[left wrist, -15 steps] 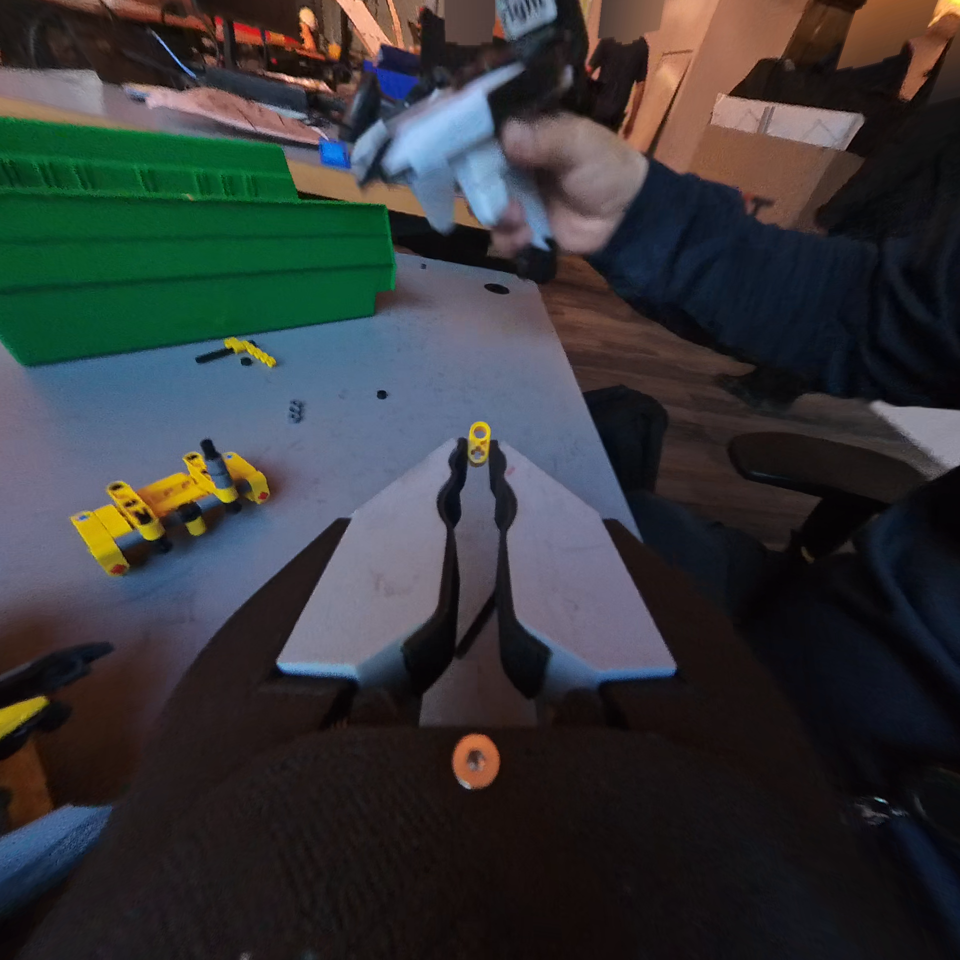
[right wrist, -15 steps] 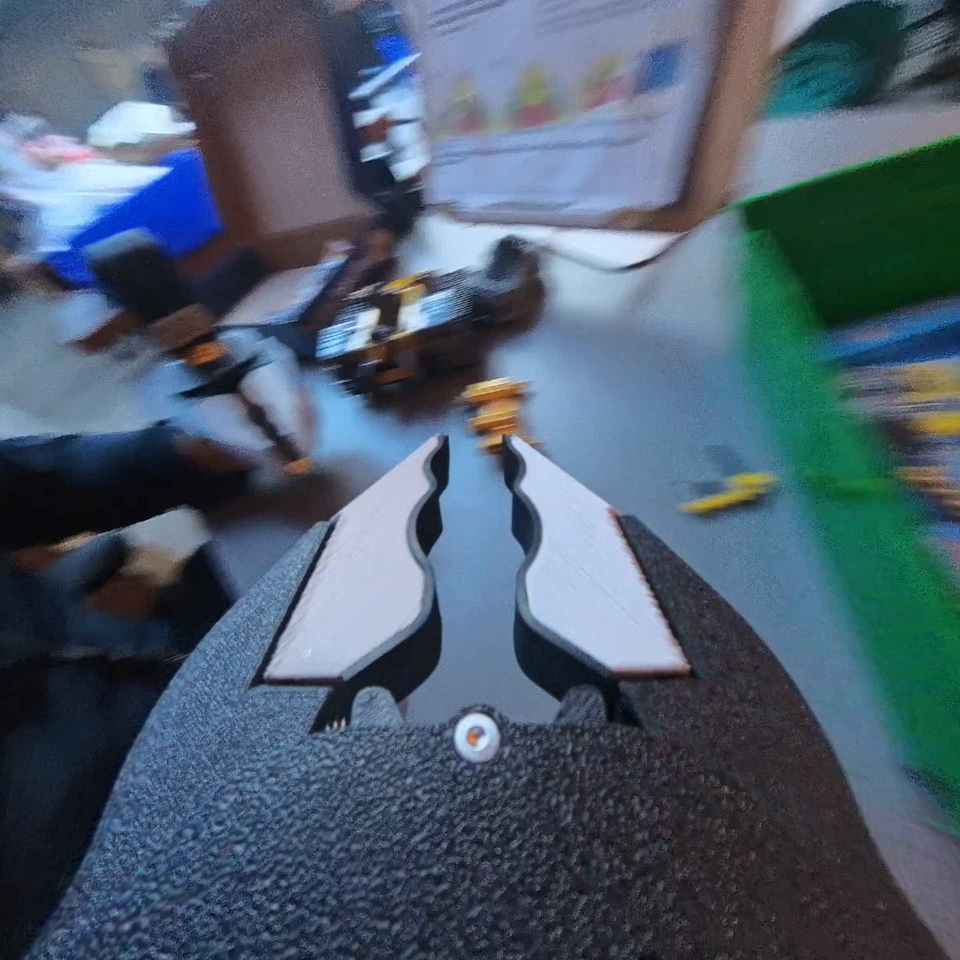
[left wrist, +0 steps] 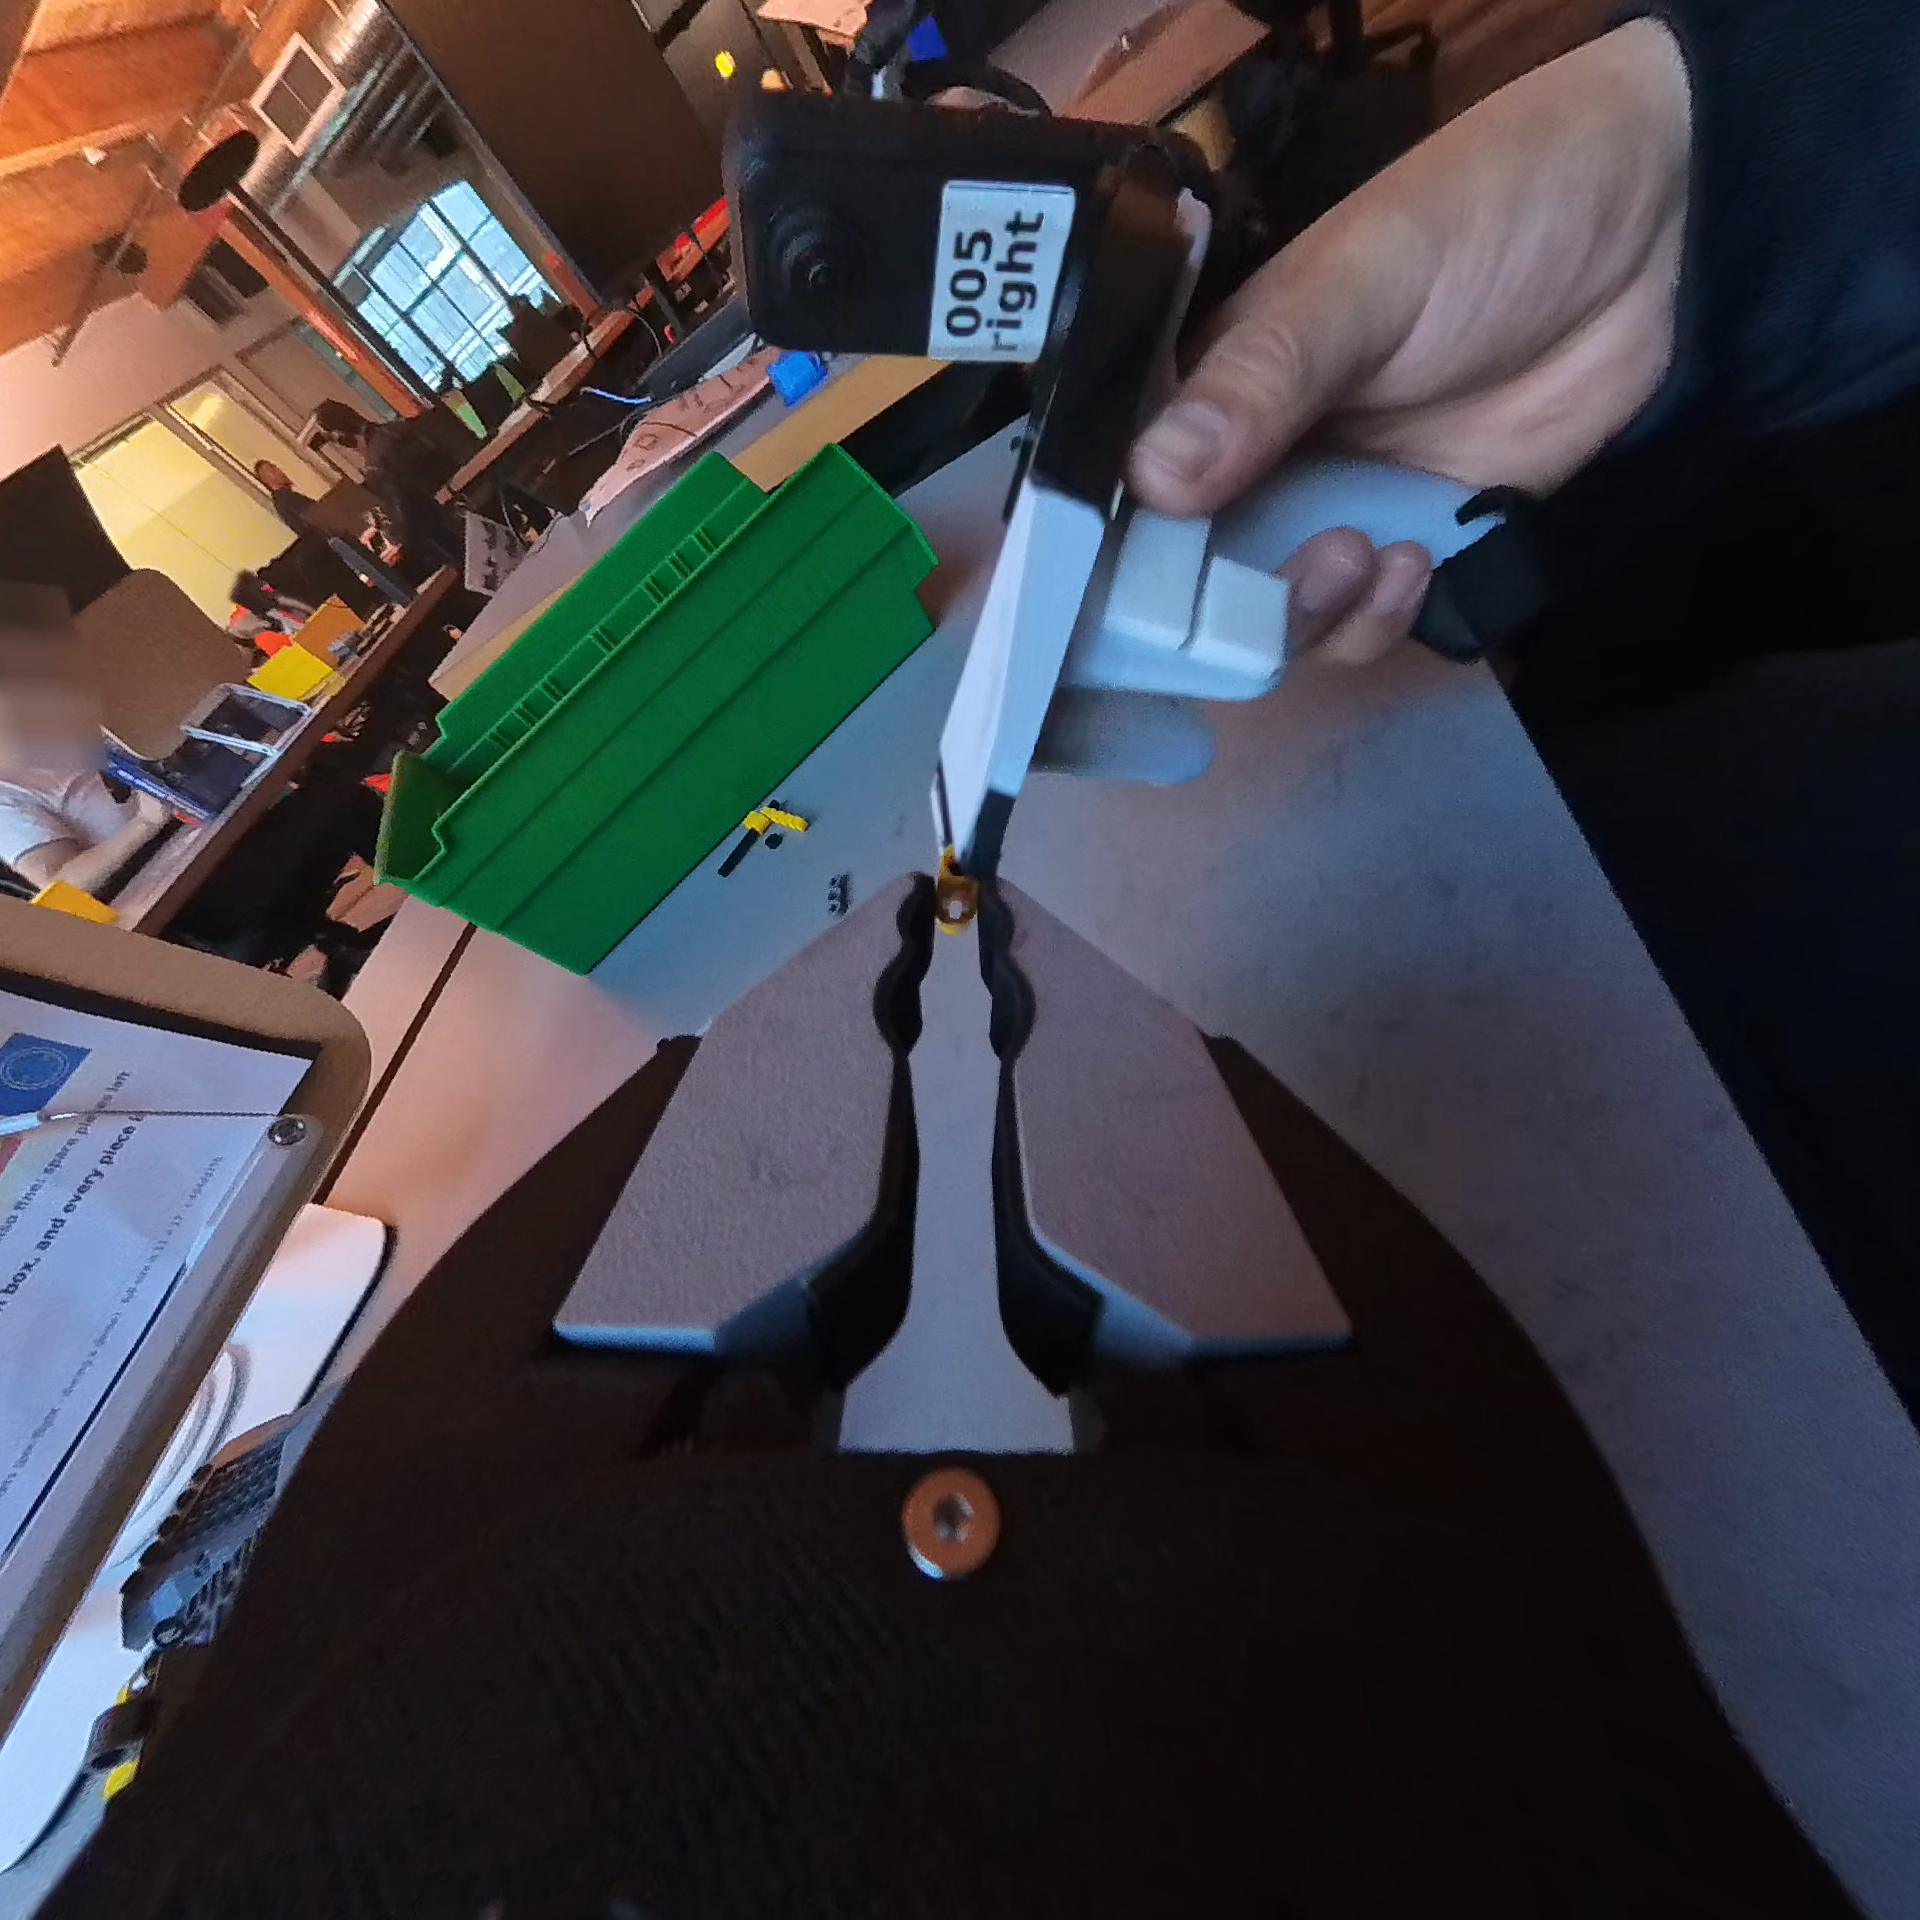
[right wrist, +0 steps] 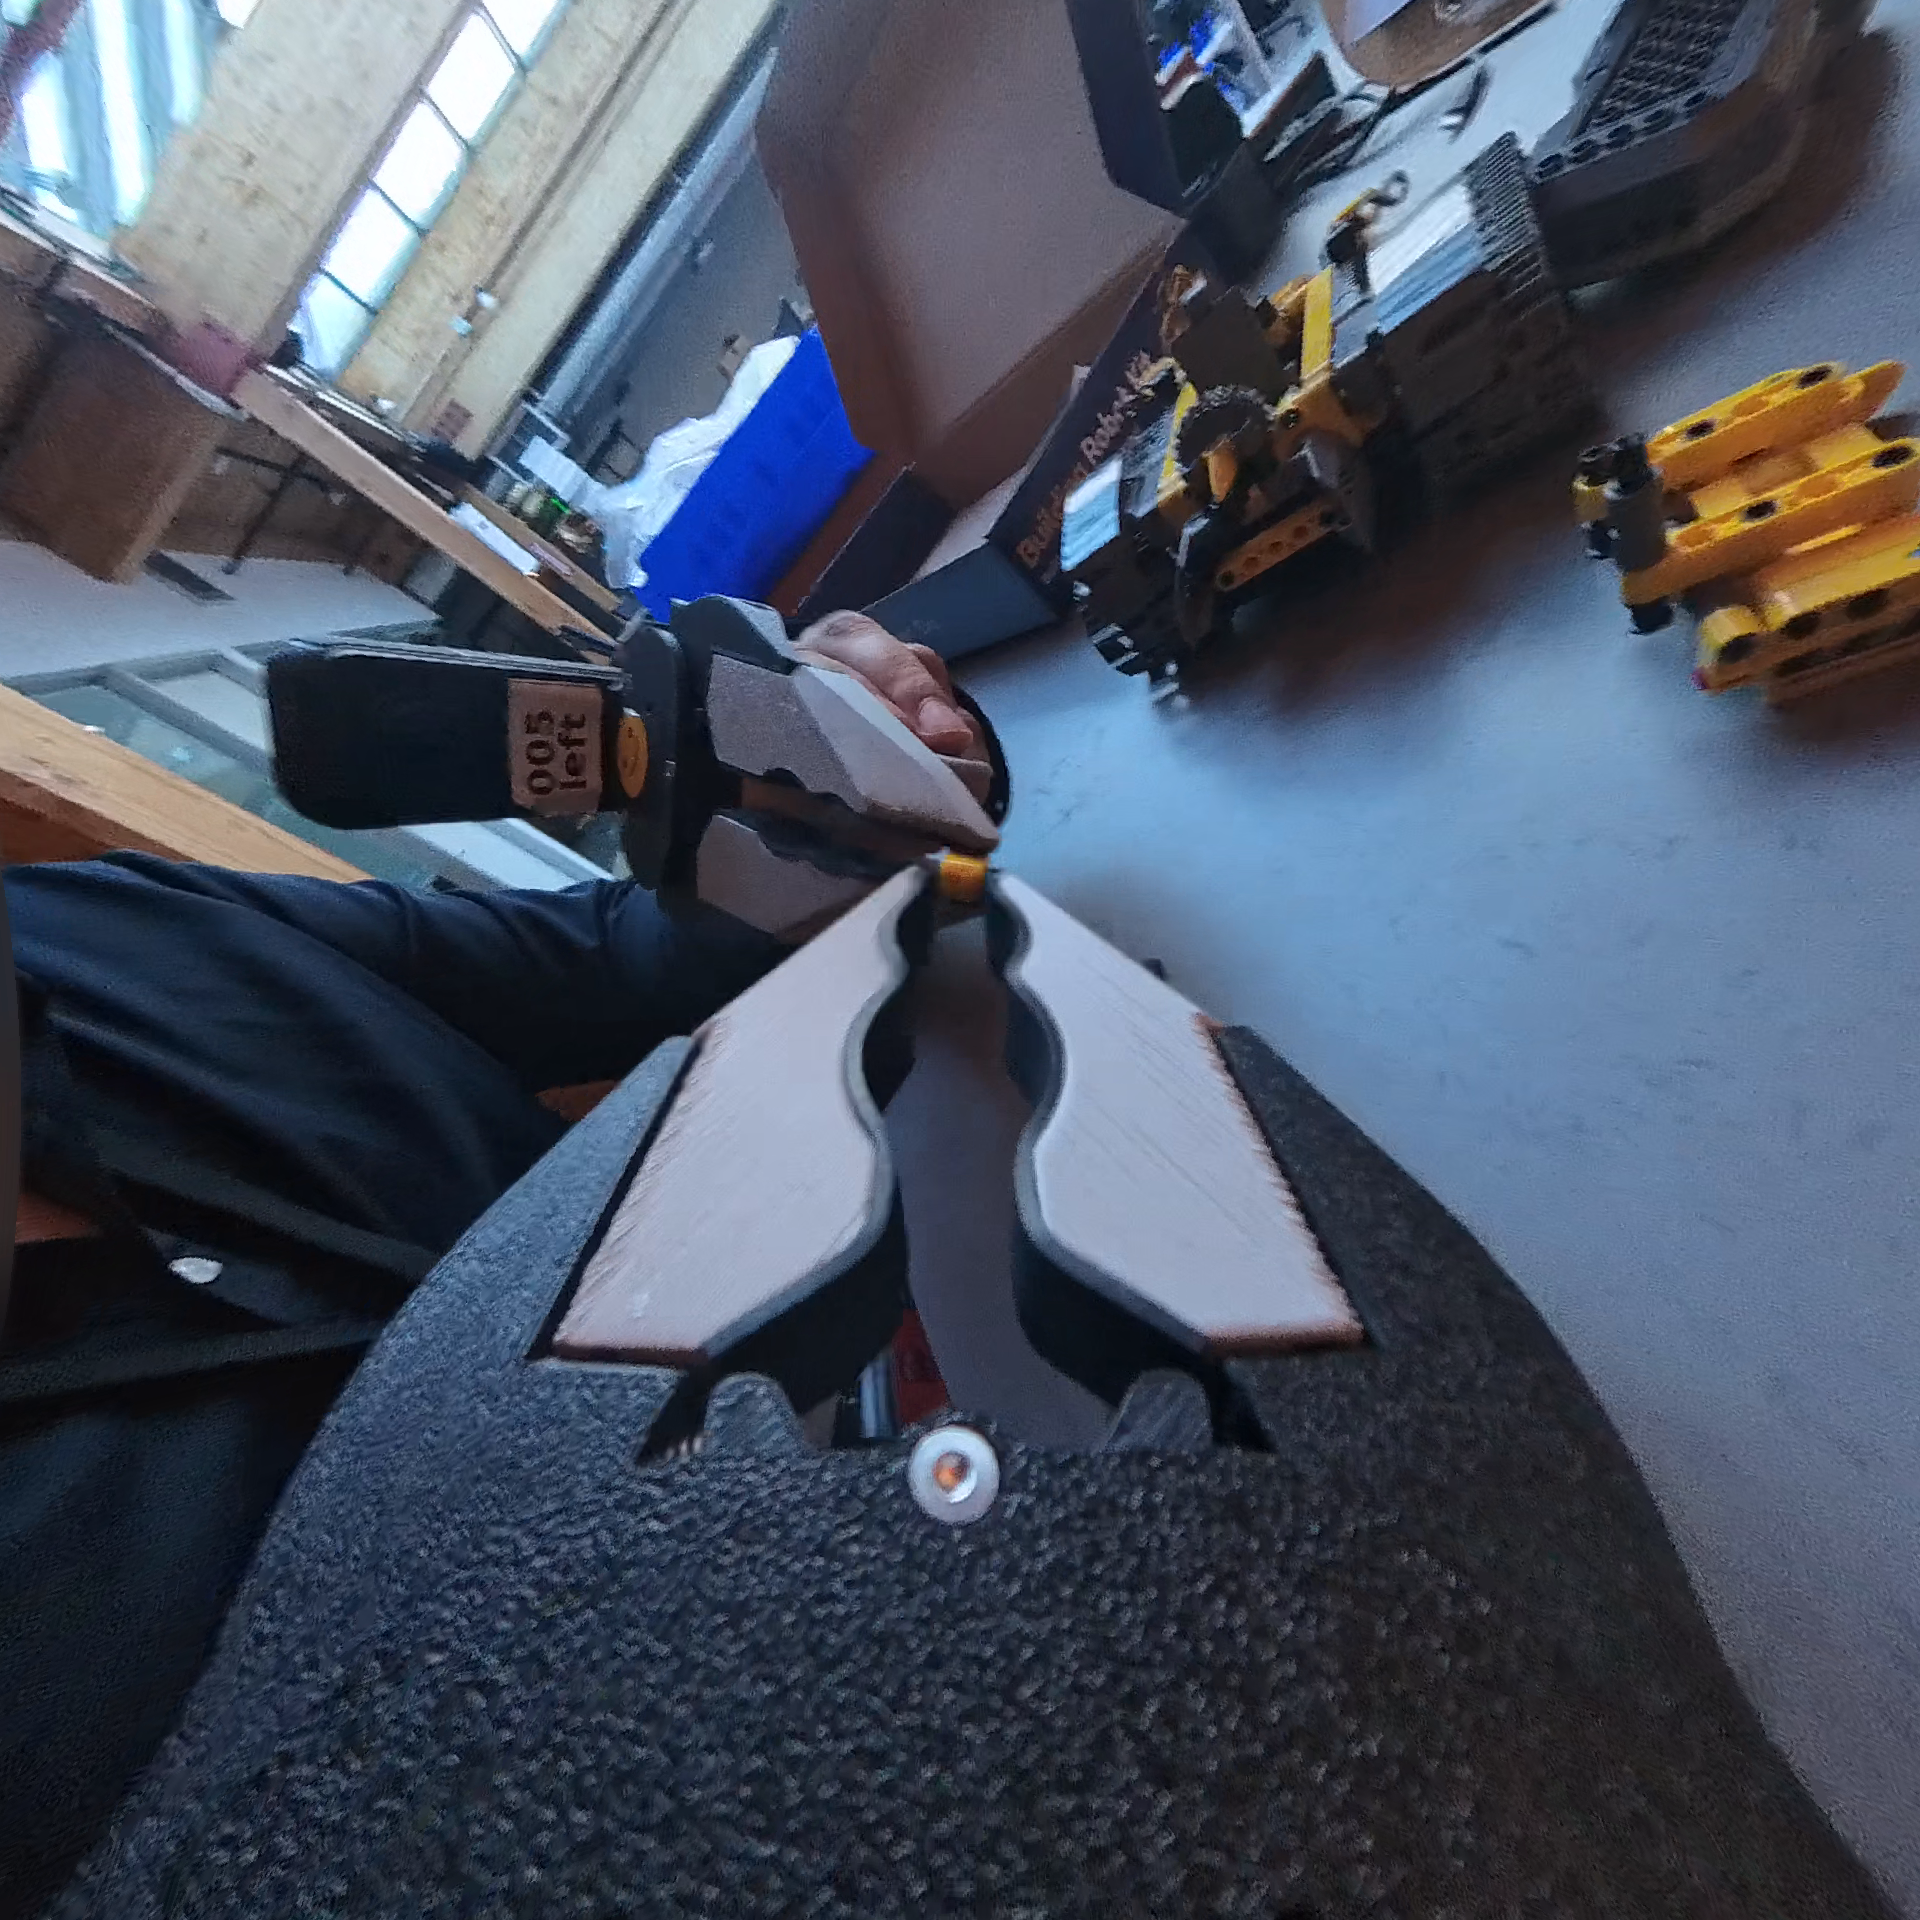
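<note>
- The left hand-held gripper is clenched on a small yellow piece, pinched at the very tips of its fingers and held in the air above the grey counter
- The piece looks like a short rounded connector with a hole through it, bright yellow-orange and barely wider than the fingertips
- Half a second ago the right hand-held gripper was raised well away from it, blurred in motion; now its tips have come right to the piece and sit on either side of it
- Both tools therefore meet at the same piece; the right gripper's jaws stand narrow around it, but I cannot tell whether they are pressing on it or only flanking it
- A hand in a dark sleeve grips the right tool's pale handle, and a black camera with a white label sits on top
- Beyond the tips, a few loose yellow and black parts lie on the counter just beside a green bin
- In the right wrist view a yellow block assembly rests farther off, well apart from the piece, with a dark tracked model behind it
</note>
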`<act>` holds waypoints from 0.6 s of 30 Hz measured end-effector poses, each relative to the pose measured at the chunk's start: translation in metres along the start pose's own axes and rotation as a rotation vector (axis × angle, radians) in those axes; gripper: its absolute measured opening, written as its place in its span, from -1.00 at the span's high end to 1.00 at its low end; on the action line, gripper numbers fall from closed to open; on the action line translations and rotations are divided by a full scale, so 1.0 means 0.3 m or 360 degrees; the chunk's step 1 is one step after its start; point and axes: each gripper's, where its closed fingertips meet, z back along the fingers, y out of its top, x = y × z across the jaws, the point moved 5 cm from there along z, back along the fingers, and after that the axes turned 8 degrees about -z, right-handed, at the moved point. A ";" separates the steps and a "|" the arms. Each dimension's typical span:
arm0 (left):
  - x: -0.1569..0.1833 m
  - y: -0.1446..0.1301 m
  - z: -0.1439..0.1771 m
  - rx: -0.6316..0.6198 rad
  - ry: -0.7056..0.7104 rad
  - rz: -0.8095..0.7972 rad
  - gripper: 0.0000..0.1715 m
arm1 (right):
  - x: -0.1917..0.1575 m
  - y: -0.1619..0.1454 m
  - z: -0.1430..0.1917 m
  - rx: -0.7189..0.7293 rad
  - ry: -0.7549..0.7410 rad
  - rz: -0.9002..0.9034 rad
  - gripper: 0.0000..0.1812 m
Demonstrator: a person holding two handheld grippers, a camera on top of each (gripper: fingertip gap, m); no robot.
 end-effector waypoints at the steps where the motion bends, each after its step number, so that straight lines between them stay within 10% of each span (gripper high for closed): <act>1: 0.003 -0.001 0.000 -0.0011 -0.0002 -0.0011 0.94 | 0.004 -0.004 0.000 0.0002 -0.0023 0.0014 0.94; 12: 0.008 0.012 -0.002 0.0037 -0.0059 0.0155 0.91 | -0.028 0.007 0.046 0.0079 -0.0194 0.0203 0.95; 18: 0.016 -0.022 -0.020 -0.0032 -0.0111 0.0222 0.94 | -0.076 0.190 0.266 0.0291 -0.0551 0.0497 0.95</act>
